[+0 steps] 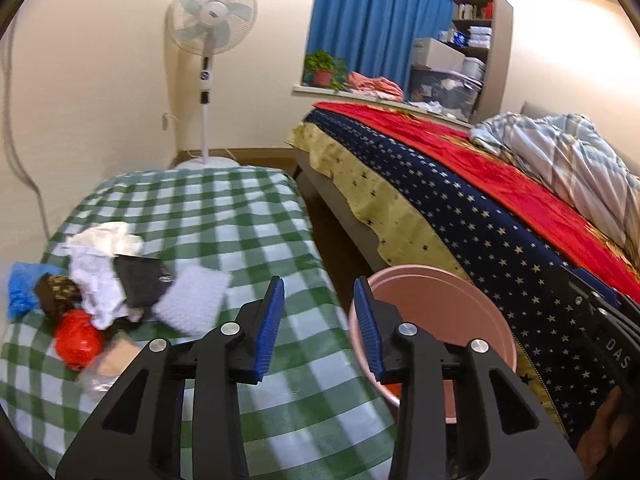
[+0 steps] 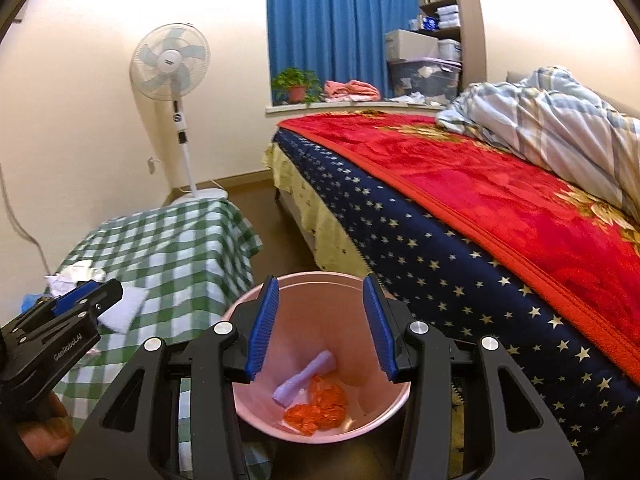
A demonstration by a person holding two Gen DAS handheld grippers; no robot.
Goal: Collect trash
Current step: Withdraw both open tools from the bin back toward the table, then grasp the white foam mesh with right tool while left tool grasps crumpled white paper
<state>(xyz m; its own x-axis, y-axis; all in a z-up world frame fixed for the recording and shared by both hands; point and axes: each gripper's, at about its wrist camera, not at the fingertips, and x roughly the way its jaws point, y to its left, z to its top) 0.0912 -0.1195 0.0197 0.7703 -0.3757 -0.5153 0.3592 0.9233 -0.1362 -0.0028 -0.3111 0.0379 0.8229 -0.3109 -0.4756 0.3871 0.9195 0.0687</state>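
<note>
A pile of trash lies on the green-checked table (image 1: 224, 216): crumpled white paper (image 1: 100, 264), a black packet (image 1: 142, 284), a white sponge-like pad (image 1: 192, 300), a red wrapper (image 1: 78, 338) and a blue bag (image 1: 22, 288). A pink bin (image 2: 320, 360) stands on the floor between table and bed; it holds a lilac roll (image 2: 304, 376) and an orange bag (image 2: 320, 408). My left gripper (image 1: 320, 328) is open and empty over the table's right edge. My right gripper (image 2: 322, 328) is open and empty above the bin. The left gripper also shows in the right wrist view (image 2: 80, 308).
A bed (image 2: 480, 216) with a red blanket and a star-patterned navy cover runs along the right. A white pedestal fan (image 1: 206, 40) stands behind the table. A blue curtain, a potted plant (image 1: 322, 68) and shelves are at the back wall.
</note>
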